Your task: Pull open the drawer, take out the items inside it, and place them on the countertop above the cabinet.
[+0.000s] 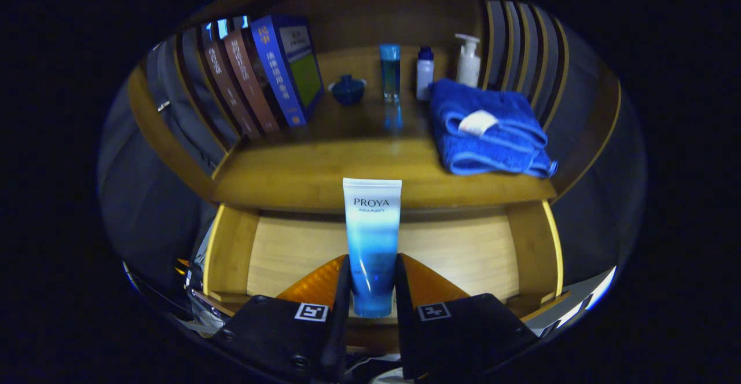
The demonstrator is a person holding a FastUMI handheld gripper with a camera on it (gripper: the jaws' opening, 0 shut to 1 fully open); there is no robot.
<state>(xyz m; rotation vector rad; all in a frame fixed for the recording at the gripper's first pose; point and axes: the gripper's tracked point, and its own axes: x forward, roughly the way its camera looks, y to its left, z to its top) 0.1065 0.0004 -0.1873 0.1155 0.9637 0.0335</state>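
The gripper [372,282] is clamped on the blue-and-white tube [371,239], upright between both fingers above the open drawer [289,251]. Best to lift it clear of the countertop [324,175] lip, then set it down short of the folded towel [486,129].

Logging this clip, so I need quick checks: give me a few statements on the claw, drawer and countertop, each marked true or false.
1. The claw is shut on the blue-and-white tube. True.
2. The drawer is closed. False: it stands pulled open below the countertop.
3. A folded blue towel lies on the countertop. True.
4. The towel lies beside the leaning books. False: it is at the opposite end, near the pump bottle.
5. The tube is lying flat. False: it is upright.
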